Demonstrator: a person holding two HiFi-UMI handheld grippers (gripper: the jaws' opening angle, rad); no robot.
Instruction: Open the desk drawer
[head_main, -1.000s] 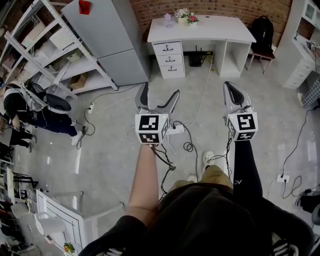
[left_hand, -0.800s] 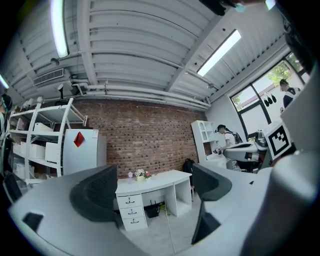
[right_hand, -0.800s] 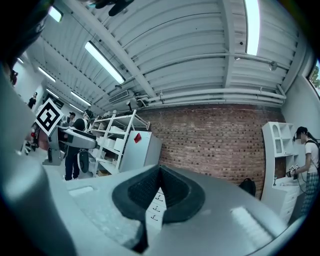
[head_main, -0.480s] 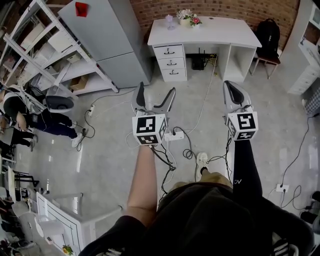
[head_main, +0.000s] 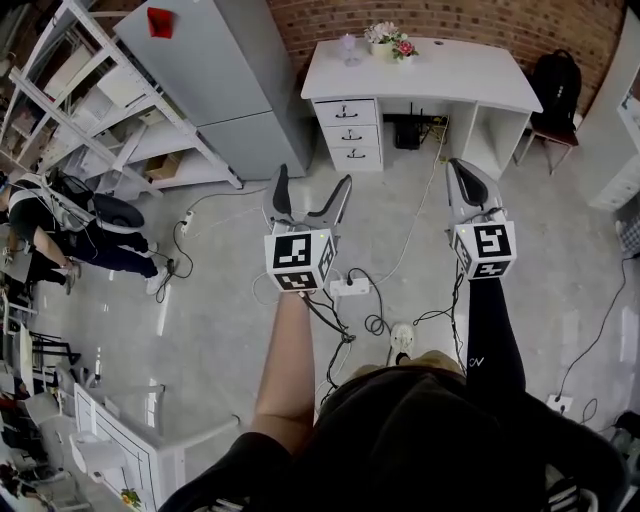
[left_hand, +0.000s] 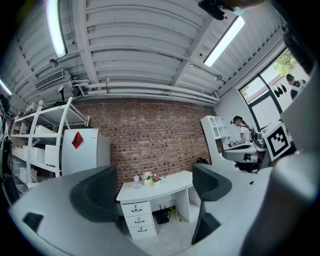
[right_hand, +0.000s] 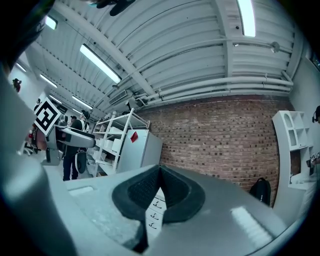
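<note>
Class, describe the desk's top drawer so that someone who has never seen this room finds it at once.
Against the brick wall stands a white desk. Its left end in the head view holds three stacked drawers with dark handles. The top drawer is the highest, directly under the desktop.

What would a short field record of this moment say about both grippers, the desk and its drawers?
left gripper: jaws apart, empty, held in the air
right gripper: jaws together, empty
desk: white, well ahead of both grippers
drawers: three stacked at the desk's left side in the head view, all shut
on the desk: flowers
task progress: not started; no gripper touches a drawer
</note>
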